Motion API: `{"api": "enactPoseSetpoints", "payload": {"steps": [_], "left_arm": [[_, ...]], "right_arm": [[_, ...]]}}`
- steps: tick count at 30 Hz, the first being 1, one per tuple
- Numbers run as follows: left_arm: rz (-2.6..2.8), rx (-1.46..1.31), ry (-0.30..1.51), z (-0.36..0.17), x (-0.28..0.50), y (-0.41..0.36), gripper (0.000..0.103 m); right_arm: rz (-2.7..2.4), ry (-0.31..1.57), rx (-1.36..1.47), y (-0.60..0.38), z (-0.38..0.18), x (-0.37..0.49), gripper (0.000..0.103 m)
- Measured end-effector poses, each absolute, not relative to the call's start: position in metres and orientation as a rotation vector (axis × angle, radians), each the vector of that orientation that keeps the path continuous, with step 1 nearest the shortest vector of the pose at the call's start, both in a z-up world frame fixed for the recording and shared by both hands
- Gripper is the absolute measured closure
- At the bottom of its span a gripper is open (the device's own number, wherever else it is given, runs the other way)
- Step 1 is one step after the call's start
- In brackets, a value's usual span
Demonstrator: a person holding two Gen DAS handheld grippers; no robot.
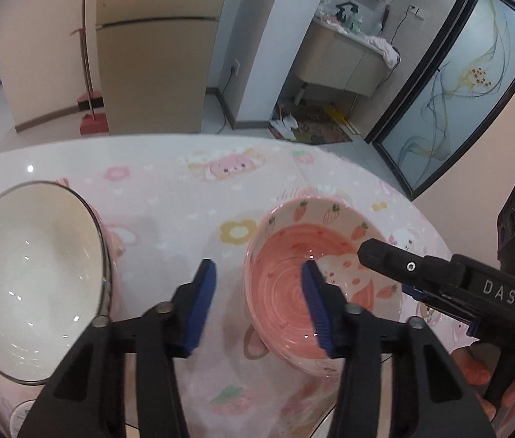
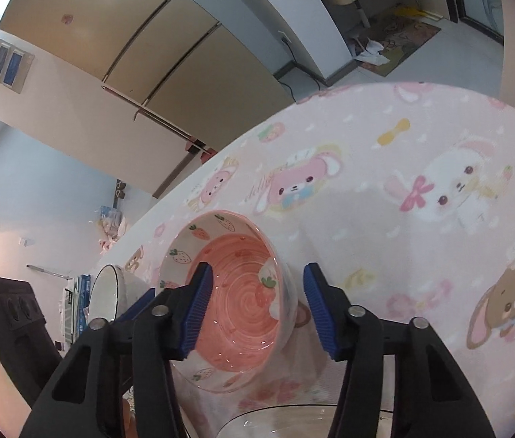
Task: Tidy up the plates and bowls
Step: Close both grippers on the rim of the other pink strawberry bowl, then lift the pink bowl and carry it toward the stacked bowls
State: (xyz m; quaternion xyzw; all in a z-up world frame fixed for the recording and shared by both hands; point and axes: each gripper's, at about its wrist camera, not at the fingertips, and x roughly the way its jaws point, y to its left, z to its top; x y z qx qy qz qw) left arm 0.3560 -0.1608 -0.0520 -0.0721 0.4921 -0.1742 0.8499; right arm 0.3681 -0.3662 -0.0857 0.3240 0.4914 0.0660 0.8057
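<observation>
Both your grippers straddle the pink bowl (image 1: 305, 284) rim, fingers (image 2: 199, 310) apart, gripping nothing. Close unevenly and it may tip toward the white bowl (image 1: 31, 277) beside it.

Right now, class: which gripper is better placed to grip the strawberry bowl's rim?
Both are close, probably the right gripper: its jaws straddle the strawberry bowl's rim squarely.

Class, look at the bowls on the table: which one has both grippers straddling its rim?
The pink strawberry bowl, with a swirled pink inside. The left gripper and right gripper straddle opposite sides of its rim; the plain white bowl stands apart.
</observation>
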Motion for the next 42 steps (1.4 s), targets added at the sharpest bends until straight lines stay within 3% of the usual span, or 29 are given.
{"api": "enactPoseSetpoints", "payload": {"steps": [2, 13, 27, 42], "left_arm": [[-0.373, -0.164, 1.058, -0.057, 0.357, -0.16, 0.071], [-0.445, -0.335, 1.175, -0.084, 0.362, -0.153, 0.082], [-0.443, -0.396, 1.17, -0.075, 0.363, -0.14, 0.085], [-0.455, -0.41, 1.045, -0.001, 0.341, -0.101, 0.085]], "right_arm": [[0.161, 1.069, 0.723, -0.367, -0.093, 0.371, 0.058], [0.176, 1.153, 0.805, -0.369, -0.124, 0.375, 0.077], [0.21, 1.14, 0.873, -0.371, -0.127, 0.378, 0.077], [0.328, 1.011, 0.822, -0.341, -0.053, 0.367, 0.077]]}}
